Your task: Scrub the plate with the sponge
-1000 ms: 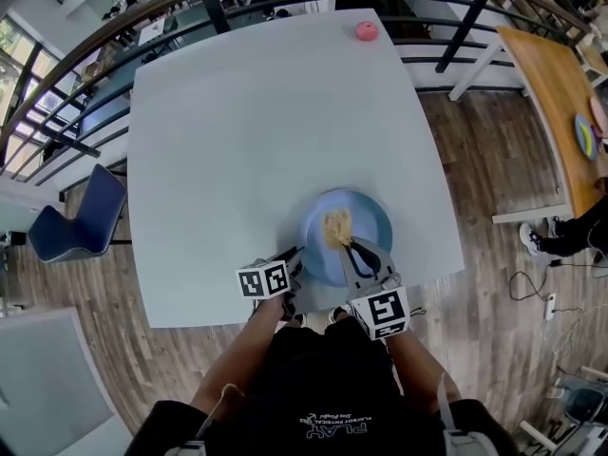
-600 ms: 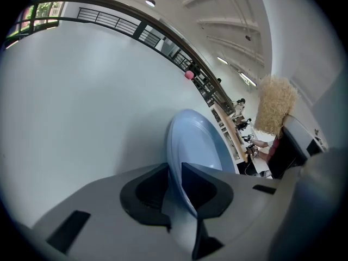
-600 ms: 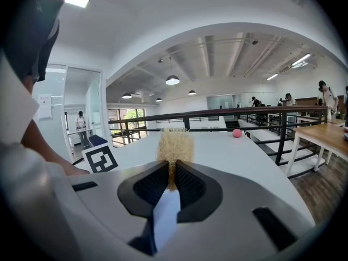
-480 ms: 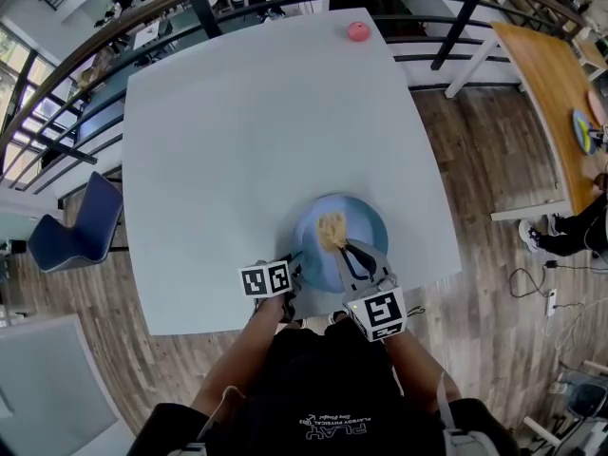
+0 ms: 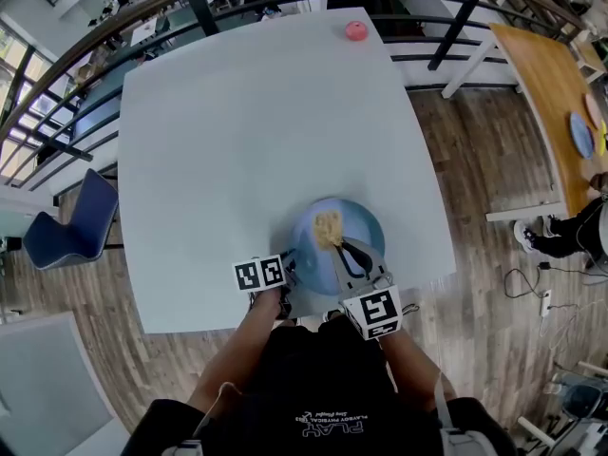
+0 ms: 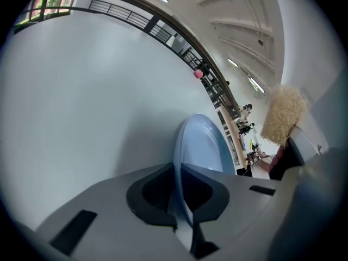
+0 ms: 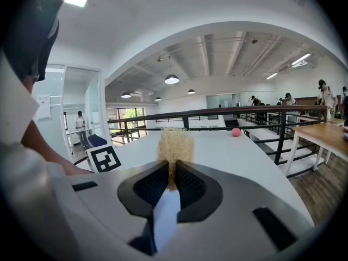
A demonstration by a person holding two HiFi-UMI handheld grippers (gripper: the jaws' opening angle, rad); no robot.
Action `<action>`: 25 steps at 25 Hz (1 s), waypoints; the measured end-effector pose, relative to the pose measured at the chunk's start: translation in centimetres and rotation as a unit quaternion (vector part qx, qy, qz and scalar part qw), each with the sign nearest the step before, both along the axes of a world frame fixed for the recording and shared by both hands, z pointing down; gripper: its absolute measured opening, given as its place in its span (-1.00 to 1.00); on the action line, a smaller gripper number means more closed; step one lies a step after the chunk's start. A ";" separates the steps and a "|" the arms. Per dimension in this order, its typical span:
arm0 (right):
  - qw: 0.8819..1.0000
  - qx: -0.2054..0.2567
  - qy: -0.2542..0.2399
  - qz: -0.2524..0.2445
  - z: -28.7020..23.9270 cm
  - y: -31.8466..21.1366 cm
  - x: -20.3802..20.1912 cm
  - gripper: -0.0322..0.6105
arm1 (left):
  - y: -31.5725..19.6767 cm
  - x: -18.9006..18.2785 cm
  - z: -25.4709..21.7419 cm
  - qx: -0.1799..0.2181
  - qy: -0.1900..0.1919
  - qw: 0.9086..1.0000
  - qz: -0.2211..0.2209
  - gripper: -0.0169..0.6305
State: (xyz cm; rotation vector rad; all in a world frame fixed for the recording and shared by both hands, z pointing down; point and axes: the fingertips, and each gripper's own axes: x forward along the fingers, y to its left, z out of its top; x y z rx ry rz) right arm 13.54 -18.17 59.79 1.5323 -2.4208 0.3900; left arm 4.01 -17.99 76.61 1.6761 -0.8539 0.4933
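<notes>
A light blue plate lies near the front edge of the white table. My left gripper is shut on the plate's near-left rim; the left gripper view shows the rim pinched between the jaws, with the plate stretching away. A straw-coloured loofah sponge rests on the plate, and my right gripper is shut on it. The right gripper view has the sponge sticking up from between the jaws. The sponge also shows at the right of the left gripper view.
A small pink ball sits at the table's far right edge. A black railing runs behind the table. A blue chair stands left of it and a wooden table at the right, over wood flooring.
The sponge and right gripper have slid slightly left across the plate. The left gripper keeps its hold on the rim, and the whole view has shifted a little.
</notes>
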 end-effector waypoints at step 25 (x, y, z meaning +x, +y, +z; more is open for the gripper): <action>1.000 -0.011 0.015 -0.002 -0.5 1.4 -1.4 -0.76 | -3.3 -1.6 -8.6 0.117 0.053 0.991 -0.026 -0.86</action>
